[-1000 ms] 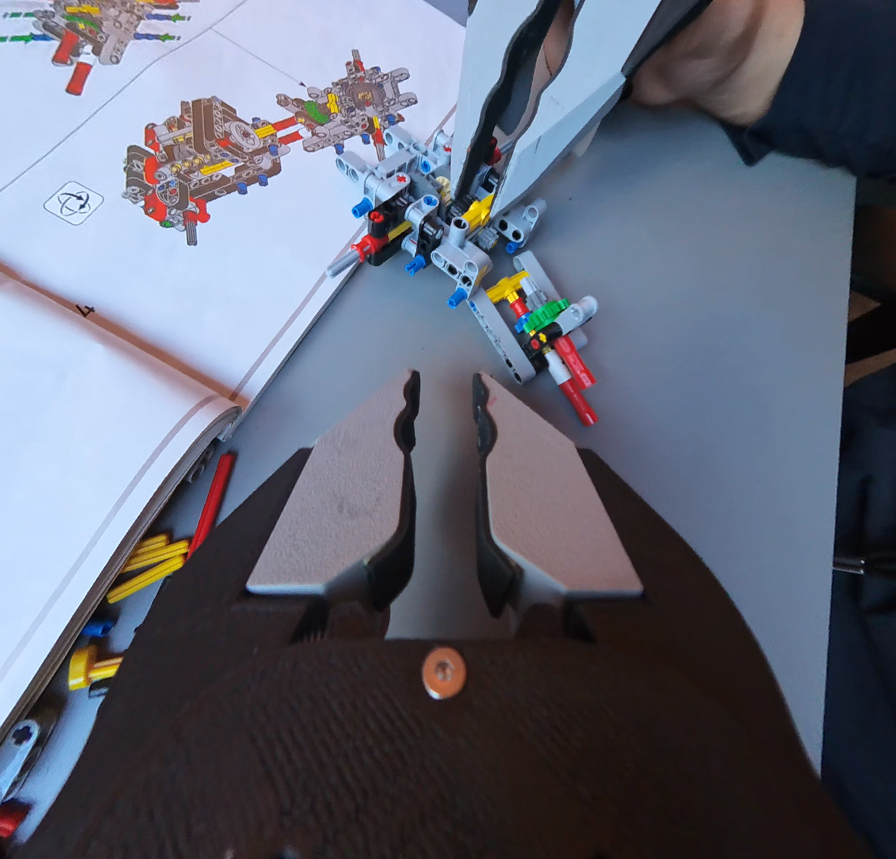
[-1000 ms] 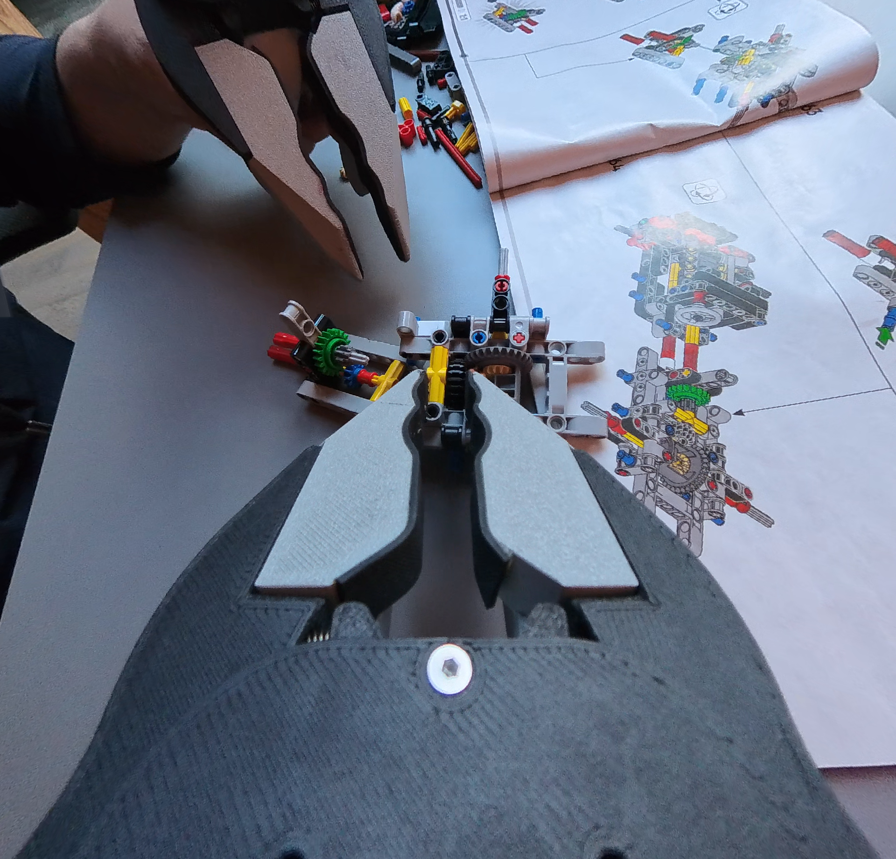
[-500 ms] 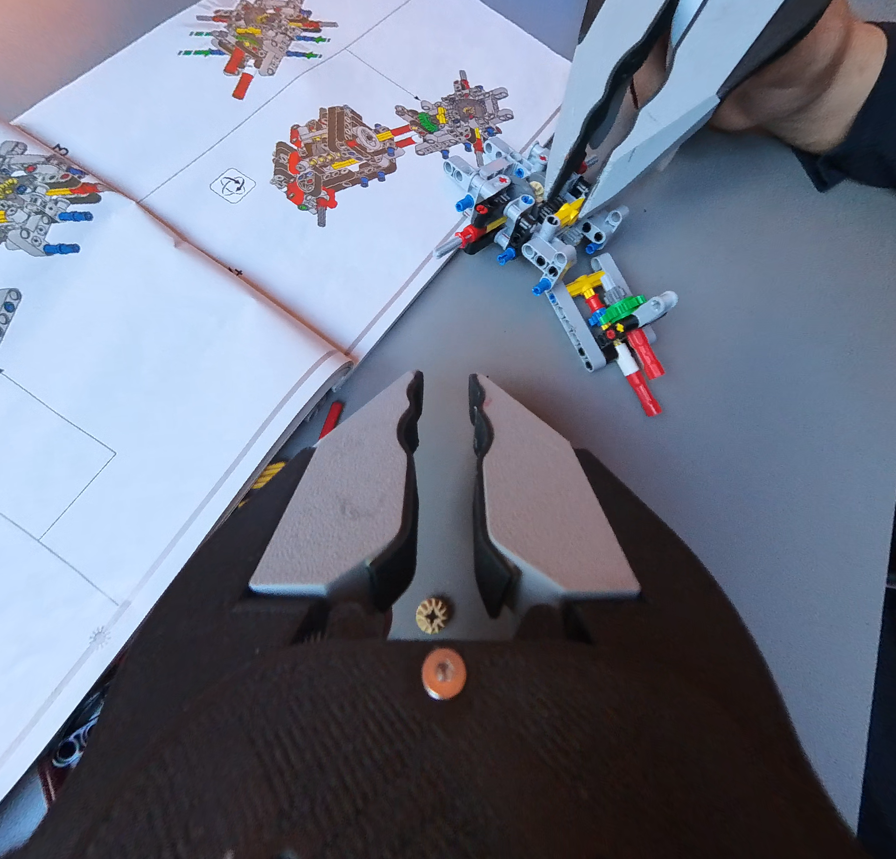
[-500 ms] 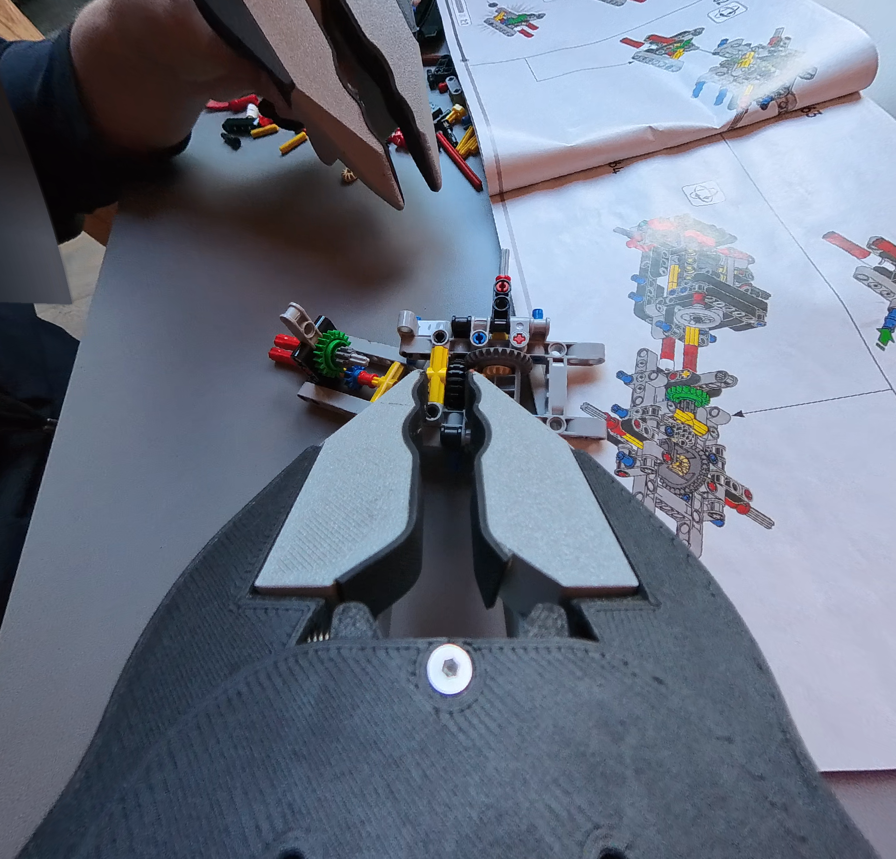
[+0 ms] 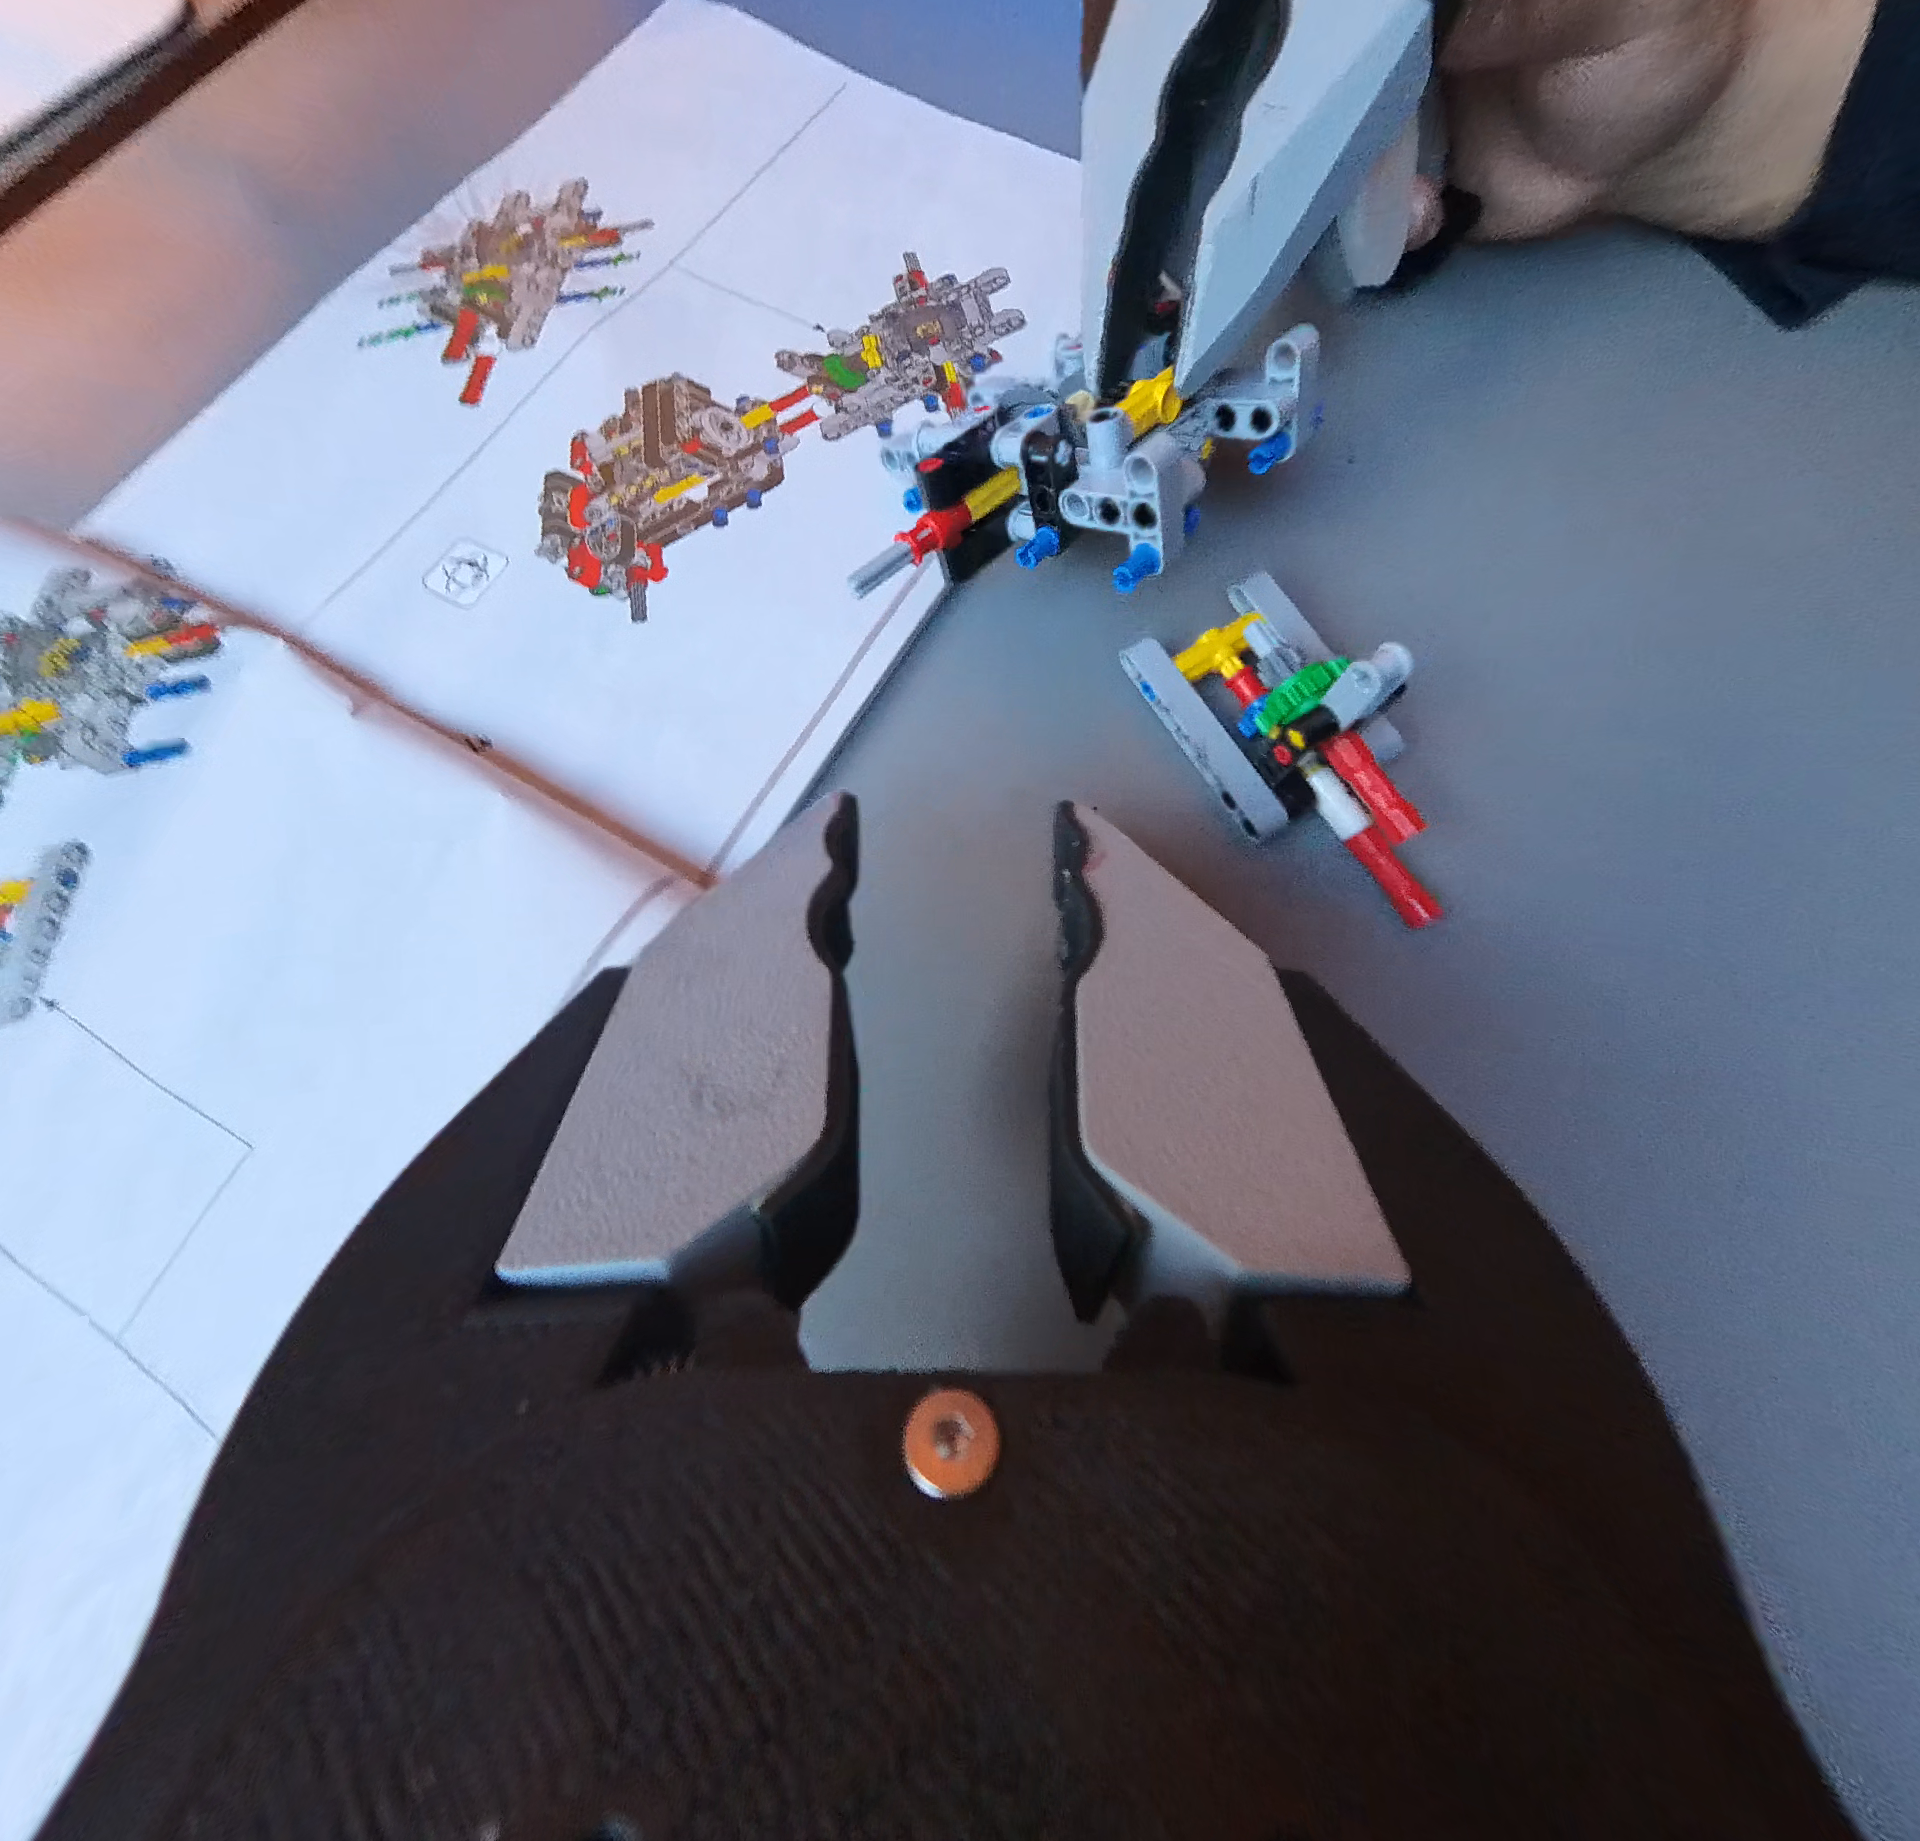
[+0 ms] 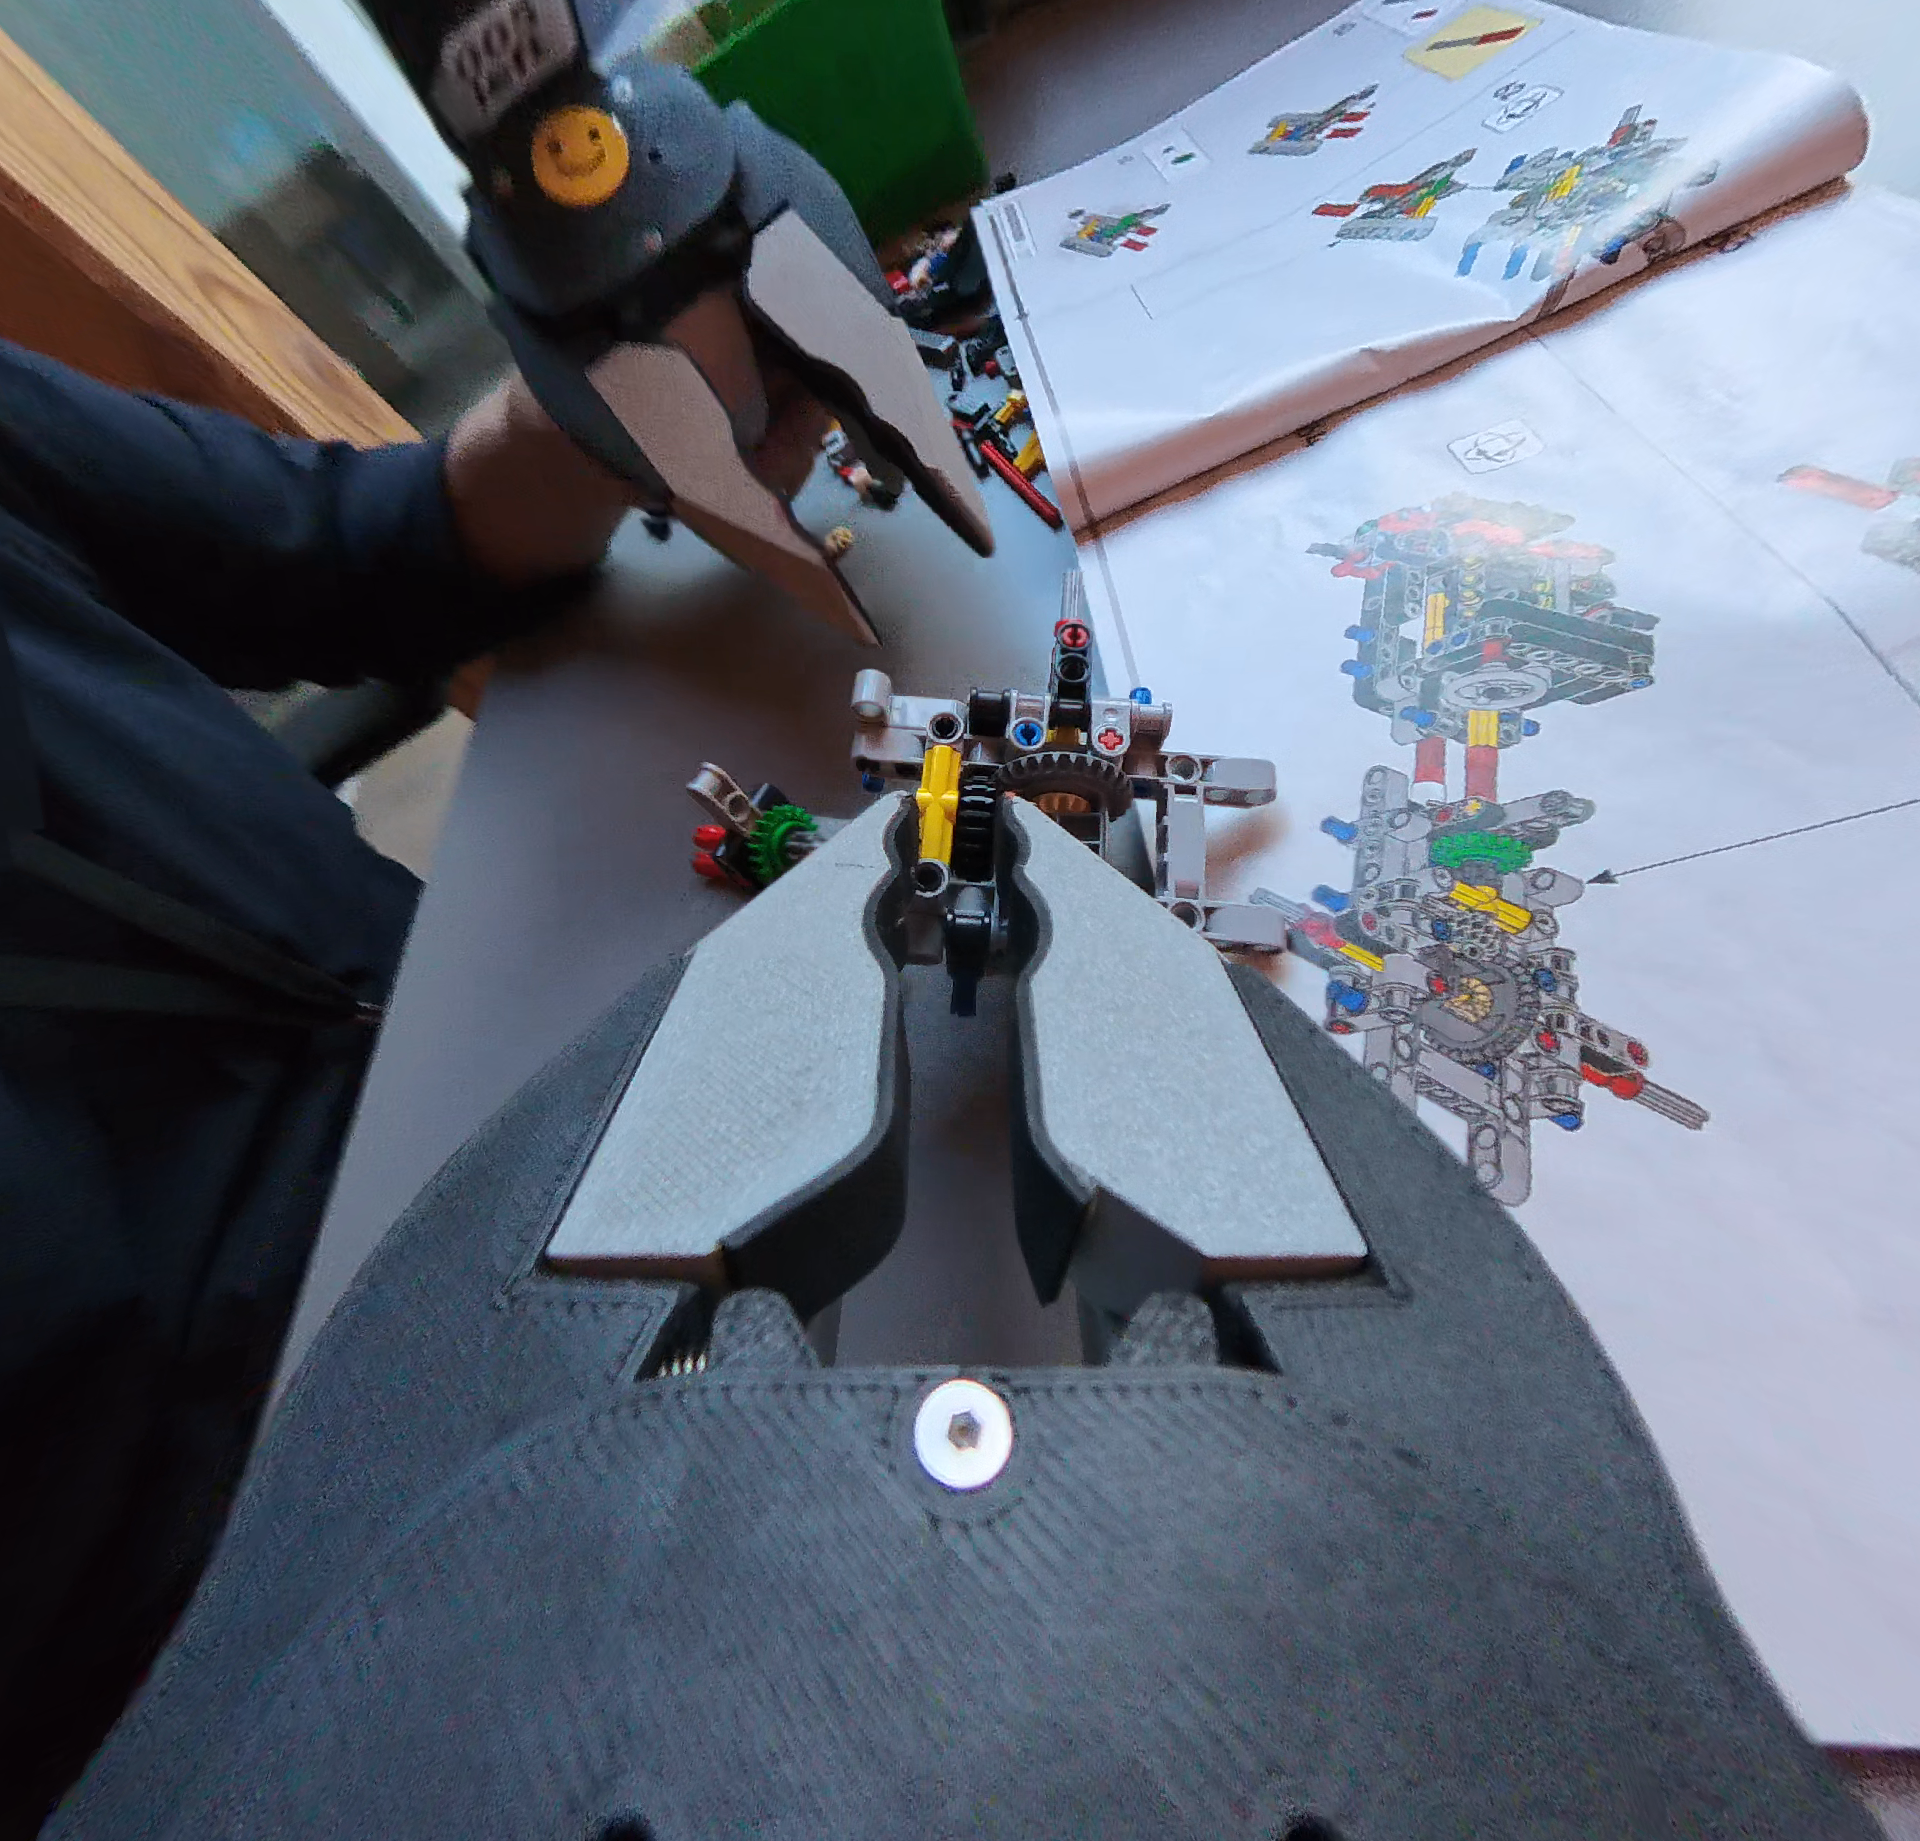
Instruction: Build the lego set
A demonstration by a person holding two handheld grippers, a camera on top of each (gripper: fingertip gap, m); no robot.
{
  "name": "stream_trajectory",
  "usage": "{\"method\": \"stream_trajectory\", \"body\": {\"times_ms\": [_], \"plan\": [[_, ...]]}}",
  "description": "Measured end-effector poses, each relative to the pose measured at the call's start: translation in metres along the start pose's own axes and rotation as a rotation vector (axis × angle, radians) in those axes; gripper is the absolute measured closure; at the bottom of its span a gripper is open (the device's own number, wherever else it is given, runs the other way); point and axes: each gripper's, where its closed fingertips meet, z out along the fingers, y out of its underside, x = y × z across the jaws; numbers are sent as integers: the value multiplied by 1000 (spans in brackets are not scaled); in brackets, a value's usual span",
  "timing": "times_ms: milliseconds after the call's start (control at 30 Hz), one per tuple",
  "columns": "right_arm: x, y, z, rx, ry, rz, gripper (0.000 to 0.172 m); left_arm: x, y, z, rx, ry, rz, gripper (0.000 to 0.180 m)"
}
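Right gripper clamped yellow-and-black core of grey brick assembly, which rested on grey table at edge of open instruction booklet. Left gripper hovered above bare tabletop, jaws parted wide, holding nothing. Smaller green-geared subassembly lay just beside it, apart from main build.

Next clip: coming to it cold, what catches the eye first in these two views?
The right gripper is clamped on a grey toy-brick gear assembly at the edge of the open instruction booklet, pads against its yellow and black middle. A smaller sub-assembly with a green gear lies on the grey table beside it. The left gripper hangs open and empty above the table.
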Motion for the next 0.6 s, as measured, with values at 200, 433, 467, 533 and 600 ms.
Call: {"method": "stream_trajectory", "body": {"times_ms": [200, 433, 467, 533, 600], "plan": [[-10, -9, -3, 52, -145, 145, 161, 4, -21, 11, 89, -106, 200, 120], [-26, -10, 1, 32, -364, 396, 161, 31, -43, 12, 186, -43, 321, 123], [-28, -9, 2, 23, -377, 416, 161, 36, -44, 12, 195, -34, 343, 128], [-33, -8, 5, 2, -408, 452, 161, 42, -44, 15, 188, -28, 381, 141], [-37, -8, 8, -7, -435, 480, 161, 45, -39, 21, 157, -26, 408, 153]]}}
